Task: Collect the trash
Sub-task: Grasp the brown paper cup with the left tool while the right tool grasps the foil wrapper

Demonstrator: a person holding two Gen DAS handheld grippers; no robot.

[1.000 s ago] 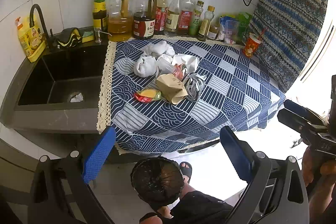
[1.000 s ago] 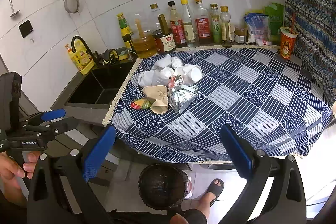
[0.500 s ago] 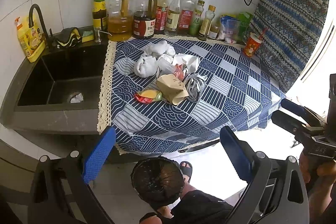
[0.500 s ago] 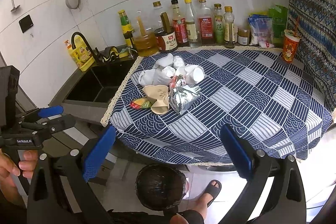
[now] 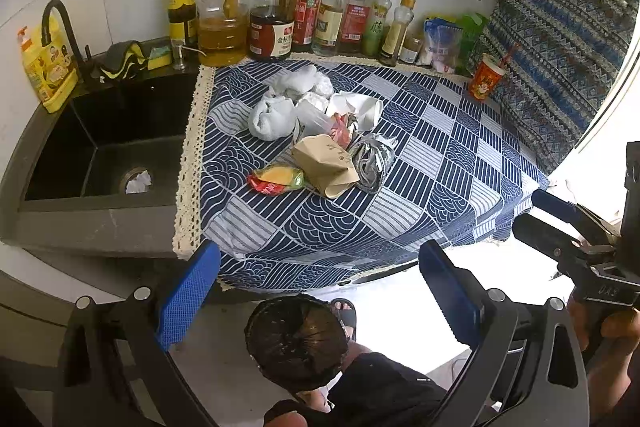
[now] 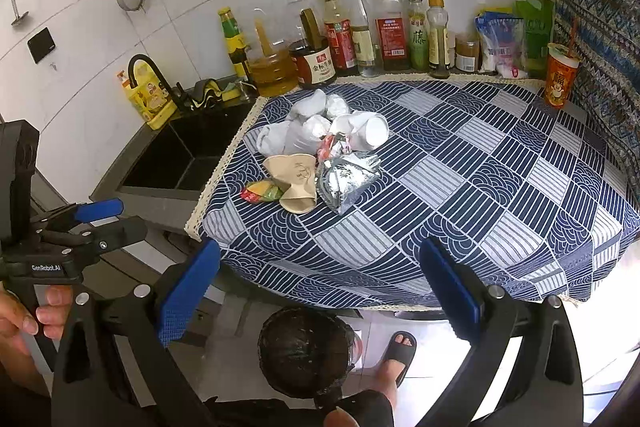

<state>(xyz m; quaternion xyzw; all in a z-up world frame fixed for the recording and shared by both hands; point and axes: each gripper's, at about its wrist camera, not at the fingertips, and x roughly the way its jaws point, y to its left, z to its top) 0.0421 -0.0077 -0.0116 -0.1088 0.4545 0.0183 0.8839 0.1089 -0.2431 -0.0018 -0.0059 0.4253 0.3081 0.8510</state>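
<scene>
The kitchen counter wore a blue patterned tablecloth (image 5: pixel 420 195), with a black sink (image 5: pixel 100 155) at its left and sauce bottles (image 6: pixel 360 31) along the tiled wall. I saw the trash near the cloth's middle: crumpled white tissues (image 5: pixel 276 117), a flattened brown paper cup (image 6: pixel 296 179), a silver foil wrapper (image 6: pixel 346 179). My left gripper (image 5: pixel 316 291) and right gripper (image 6: pixel 316 291) both hung before the counter edge, above a dark-lined bin (image 6: pixel 306 351), each with fingers wide apart and empty.

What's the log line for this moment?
phase: approach | left claw: open, empty | right claw: open, empty | trash pile: on cloth, untouched | bin: on floor below table edge
</scene>
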